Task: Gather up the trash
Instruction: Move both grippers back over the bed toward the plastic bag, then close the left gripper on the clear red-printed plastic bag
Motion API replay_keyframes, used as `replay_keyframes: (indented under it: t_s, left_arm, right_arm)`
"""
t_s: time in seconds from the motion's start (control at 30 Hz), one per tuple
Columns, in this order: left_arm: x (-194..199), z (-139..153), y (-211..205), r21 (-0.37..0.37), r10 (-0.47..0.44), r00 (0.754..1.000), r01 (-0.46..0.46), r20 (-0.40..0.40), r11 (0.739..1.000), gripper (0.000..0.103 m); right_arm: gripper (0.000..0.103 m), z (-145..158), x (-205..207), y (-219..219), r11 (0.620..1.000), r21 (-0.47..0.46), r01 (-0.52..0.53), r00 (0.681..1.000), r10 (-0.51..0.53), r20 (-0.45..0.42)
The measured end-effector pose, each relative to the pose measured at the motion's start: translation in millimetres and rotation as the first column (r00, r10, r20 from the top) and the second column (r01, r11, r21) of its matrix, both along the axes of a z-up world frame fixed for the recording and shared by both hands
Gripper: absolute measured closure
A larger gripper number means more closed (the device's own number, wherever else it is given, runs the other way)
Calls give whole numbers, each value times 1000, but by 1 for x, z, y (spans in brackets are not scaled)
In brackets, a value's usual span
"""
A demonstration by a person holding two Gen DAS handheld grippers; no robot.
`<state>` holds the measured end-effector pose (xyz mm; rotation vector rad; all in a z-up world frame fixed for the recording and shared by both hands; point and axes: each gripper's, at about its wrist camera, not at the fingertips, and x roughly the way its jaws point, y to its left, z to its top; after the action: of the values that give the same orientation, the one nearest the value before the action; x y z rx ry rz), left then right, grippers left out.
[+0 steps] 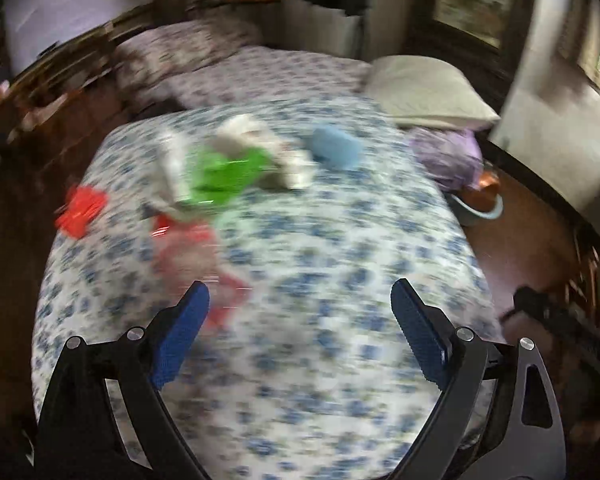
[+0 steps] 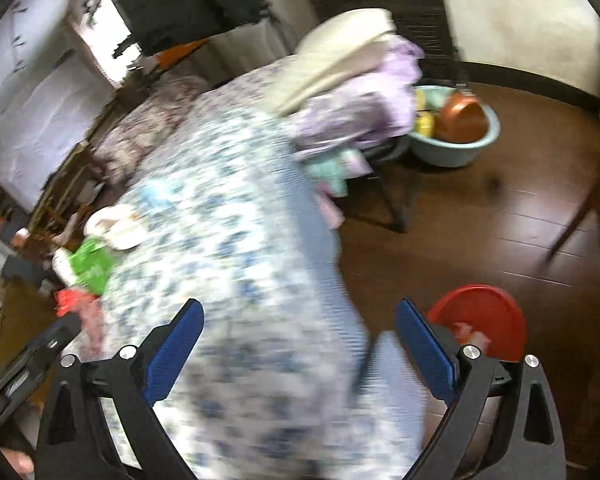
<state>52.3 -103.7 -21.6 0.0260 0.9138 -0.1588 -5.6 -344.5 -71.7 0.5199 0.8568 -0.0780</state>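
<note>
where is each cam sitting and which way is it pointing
Left wrist: on the left gripper, above the bed, facing the pillow; trash ahead includes a green wrapper. Its own open jaws show, and the other gripper's black body at the right edge.
Right wrist: on the right gripper, over the bed's side edge, facing the floor, basin and red bin; open jaws show.
Shared: bed, pillow, green wrapper, basin.

No text, label, brand, number or sign can be read in either view. Both pictures are smeared by motion blur, so any print on the green wrapper, the red wrapper or the other litter lying on the bed is illegible.
</note>
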Motion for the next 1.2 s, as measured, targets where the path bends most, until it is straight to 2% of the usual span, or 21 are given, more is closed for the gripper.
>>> replay_keyframes:
  t_s: [0.07, 0.13, 0.23, 0.33, 0.57, 0.73, 0.87, 0.9, 0.97, 1.03, 1.13, 1.2]
  left_arm:
    - [-1, -1, 15, 37, 30, 999, -31, 26, 999, 14]
    - [1, -9, 24, 101, 43, 998, -46, 36, 994, 14]
    - [9, -21, 44, 74, 71, 997, -69, -31, 995, 14]
    - [18, -26, 60, 7, 112, 989, -111, -97, 994, 14]
    - [39, -45, 71, -64, 159, 965, -176, -209, 982, 14]
    - [56, -57, 62, -20, 181, 953, -191, -241, 981, 15]
    - [53, -56, 59, -12, 179, 957, -186, -227, 982, 15]
    - [52, -56, 59, 3, 171, 960, -175, -221, 985, 17]
    - [51, -54, 59, 34, 182, 965, -178, -190, 983, 35]
    - [50, -52, 62, 23, 179, 968, -178, -174, 984, 63]
    - [44, -45, 75, -37, 169, 968, -178, -184, 983, 63]
    - [31, -30, 83, -59, 168, 977, -177, -128, 982, 63]
  right_arm:
    - [8, -3, -2, 24, 998, -61, -10, 999, 12, 32]
    - [8, -2, 1, 46, 982, -178, -59, 997, 65, 30]
    - [8, 1, 1, 69, 952, -284, -113, 991, 130, 42]
    - [8, -1, 4, 79, 937, -317, -148, 985, 168, 37]
    - [8, -5, 7, 90, 913, -361, -193, 977, 214, 20]
    - [8, -6, 6, 92, 905, -377, -198, 975, 223, 22]
    - [8, -6, 4, 92, 896, -398, -197, 974, 225, 22]
    - [8, -7, 4, 92, 893, -403, -198, 974, 224, 18]
    - [8, -7, 3, 91, 894, -404, -192, 976, 215, 13]
    - [8, -8, 3, 89, 899, -398, -182, 978, 206, 17]
    - [8, -10, 4, 86, 894, -416, -169, 982, 190, 9]
    - [8, -11, 4, 85, 887, -432, -165, 983, 184, 2]
